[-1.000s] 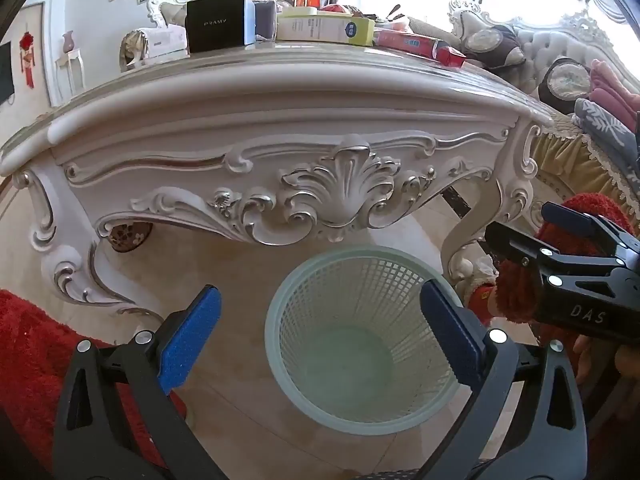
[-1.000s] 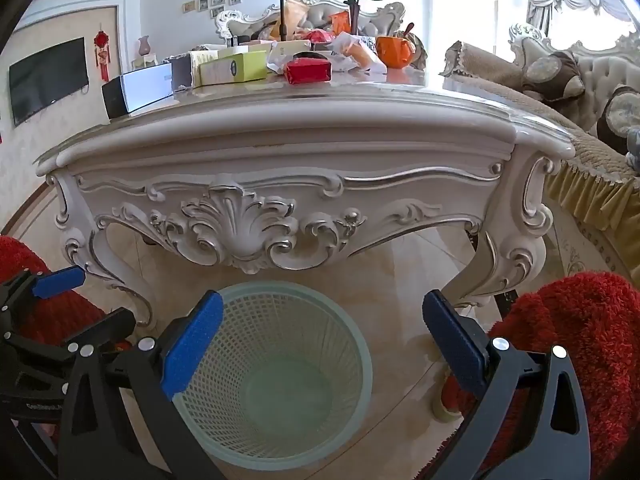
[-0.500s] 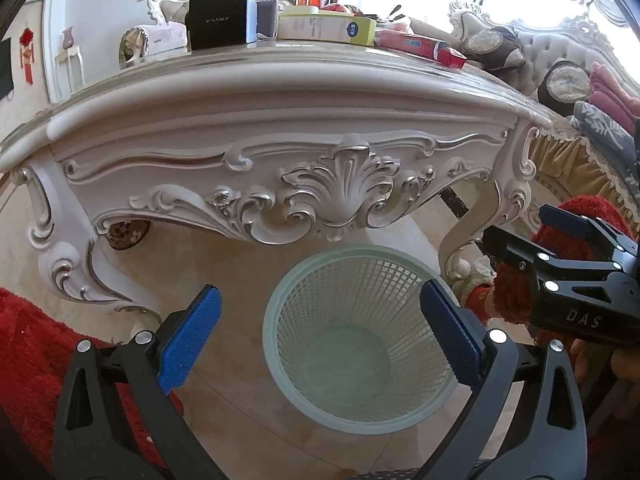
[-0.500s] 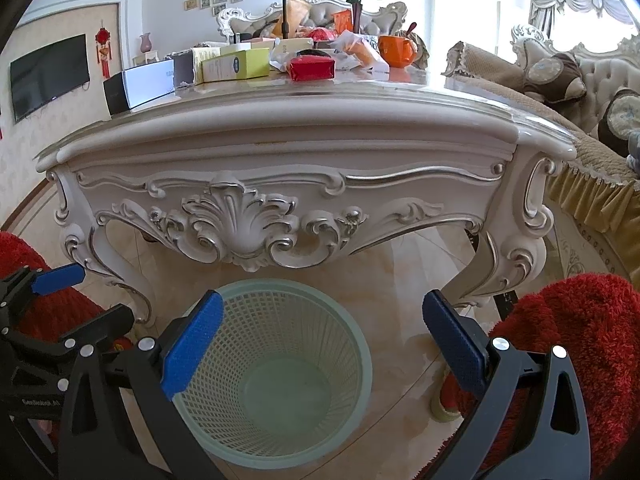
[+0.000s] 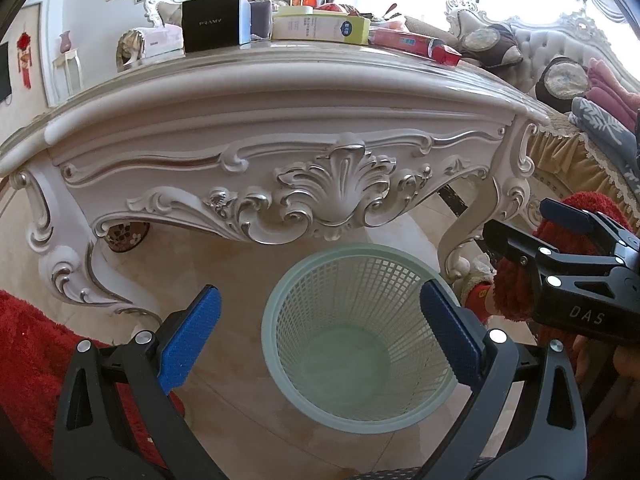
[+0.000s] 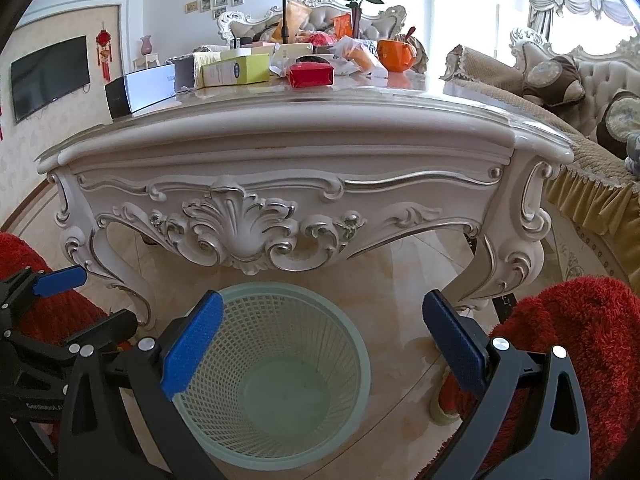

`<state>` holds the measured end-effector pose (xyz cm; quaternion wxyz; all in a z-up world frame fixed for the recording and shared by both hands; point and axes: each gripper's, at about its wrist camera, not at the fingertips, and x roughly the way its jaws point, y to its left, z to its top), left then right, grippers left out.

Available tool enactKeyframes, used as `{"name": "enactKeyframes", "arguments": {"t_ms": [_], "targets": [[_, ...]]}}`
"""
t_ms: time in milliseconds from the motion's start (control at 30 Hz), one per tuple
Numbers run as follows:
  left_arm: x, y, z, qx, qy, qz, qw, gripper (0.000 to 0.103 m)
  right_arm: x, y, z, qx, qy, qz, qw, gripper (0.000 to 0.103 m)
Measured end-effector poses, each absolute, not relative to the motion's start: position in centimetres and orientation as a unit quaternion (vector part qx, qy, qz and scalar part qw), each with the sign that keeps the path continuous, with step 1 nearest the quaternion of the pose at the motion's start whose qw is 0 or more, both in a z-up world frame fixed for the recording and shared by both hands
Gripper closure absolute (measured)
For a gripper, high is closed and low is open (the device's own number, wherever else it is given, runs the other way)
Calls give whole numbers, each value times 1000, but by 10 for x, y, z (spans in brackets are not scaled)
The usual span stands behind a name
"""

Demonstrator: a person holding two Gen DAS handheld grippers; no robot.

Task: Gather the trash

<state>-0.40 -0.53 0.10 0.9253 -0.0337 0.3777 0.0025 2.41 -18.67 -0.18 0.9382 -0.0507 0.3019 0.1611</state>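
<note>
Start of collection: left gripper (image 5: 318,338) and right gripper (image 6: 320,342), fingers wide and empty, hover above the empty basket (image 6: 276,384) on the floor; litter waits on the far tabletop (image 6: 320,92), so next comes a reach up.

Basket (image 5: 360,344) on floor before table (image 5: 280,120); boxes (image 5: 320,28) on table

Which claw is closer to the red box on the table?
Right, though only slightly. The right claw sits below the red box; the left claw sits further left. Both are open, above the basket.
</note>
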Motion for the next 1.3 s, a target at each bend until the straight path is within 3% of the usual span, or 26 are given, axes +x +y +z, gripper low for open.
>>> {"name": "enactKeyframes", "arguments": {"t_ms": [1100, 1300], "targets": [[-3, -7, -4, -27, 385, 1, 923, 6, 25, -184, -4, -54, 309, 165, 935, 7], [-4, -9, -8, -29, 392, -9, 919, 6, 17, -192, 6, -23, 269, 194, 943, 7]]}}
